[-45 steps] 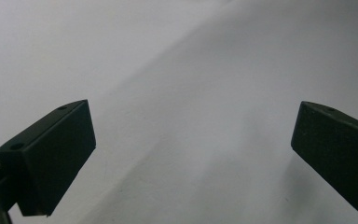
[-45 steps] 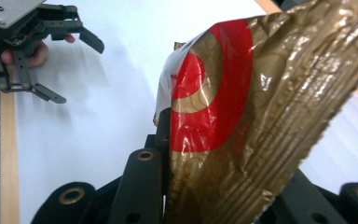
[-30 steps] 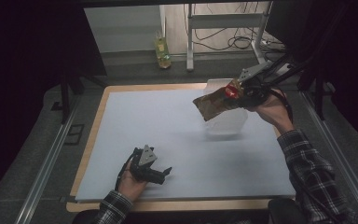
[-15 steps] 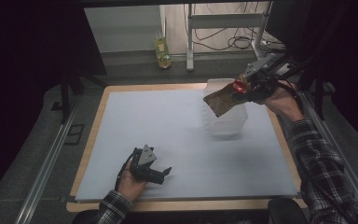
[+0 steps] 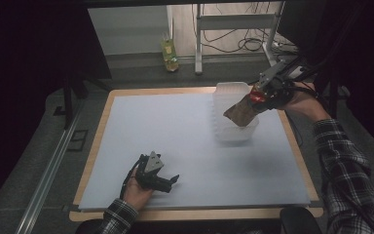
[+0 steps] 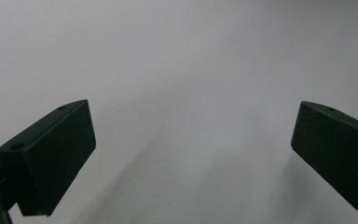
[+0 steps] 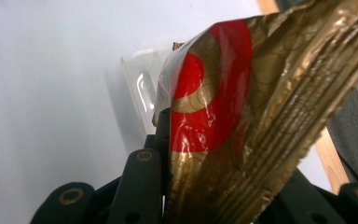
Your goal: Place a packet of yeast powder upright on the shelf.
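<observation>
A crinkled gold and red snack bag (image 5: 241,111) (image 7: 242,116) hangs tilted over a clear plastic container (image 5: 233,134) (image 7: 140,84) at the table's far right, its lower end inside the container's opening. My right gripper (image 5: 260,95) (image 7: 205,186) is shut on the bag's upper end, and the foil hides its fingertips. At the near left my left gripper (image 5: 171,181) (image 6: 193,144) rests on the white mat (image 5: 175,131). It is open, its jaws wide apart with only bare mat between them.
The white mat covers a wooden board (image 5: 97,141) whose rim shows all round. Beyond the far edge, a green bottle (image 5: 169,53), metal stand legs (image 5: 198,44) and cables lie on the floor. Dark surfaces flank both sides.
My right hand has carried the bag rightward and a little lower, so it now dips into the container. The left gripper has stayed where it was.
</observation>
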Demonstrator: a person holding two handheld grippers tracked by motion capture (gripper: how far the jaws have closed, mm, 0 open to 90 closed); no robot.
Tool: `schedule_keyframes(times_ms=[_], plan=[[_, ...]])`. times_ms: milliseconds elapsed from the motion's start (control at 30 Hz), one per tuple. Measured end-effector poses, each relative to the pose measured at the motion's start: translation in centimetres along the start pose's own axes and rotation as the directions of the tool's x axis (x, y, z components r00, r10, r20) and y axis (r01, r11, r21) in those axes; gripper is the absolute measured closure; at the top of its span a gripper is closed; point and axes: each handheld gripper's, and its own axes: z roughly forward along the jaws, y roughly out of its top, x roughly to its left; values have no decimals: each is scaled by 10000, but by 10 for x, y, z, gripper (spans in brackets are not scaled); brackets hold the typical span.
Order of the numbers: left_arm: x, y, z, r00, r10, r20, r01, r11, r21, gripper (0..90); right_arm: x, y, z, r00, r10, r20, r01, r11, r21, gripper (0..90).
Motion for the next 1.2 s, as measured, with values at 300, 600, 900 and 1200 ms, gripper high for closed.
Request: schedule_keyframes(times_ms=[300, 600, 900, 1200], plan=[[1, 0, 0, 10000, -8, -8, 8, 10000, 27, 0, 0, 7, 8, 9933, -1044, -492, 1067, 9932, 464, 725], [1, -1, 0, 10000, 12, -14, -12, 10000, 59, 0, 5, 15, 6, 9799, -1867, -696, 1892, 9815, 304, 725], [1, -1, 0, 10000, -10, -3, 10, 10000, 66, 0, 8, 14, 14, 9746, -2078, -831, 2161, 9704, 1079, 725], [2, -1, -1, 9999, -62, -85, 63, 10000, 56, 0, 7, 14, 44, 9750, -1941, -1081, 2126, 9564, 2005, 722]])
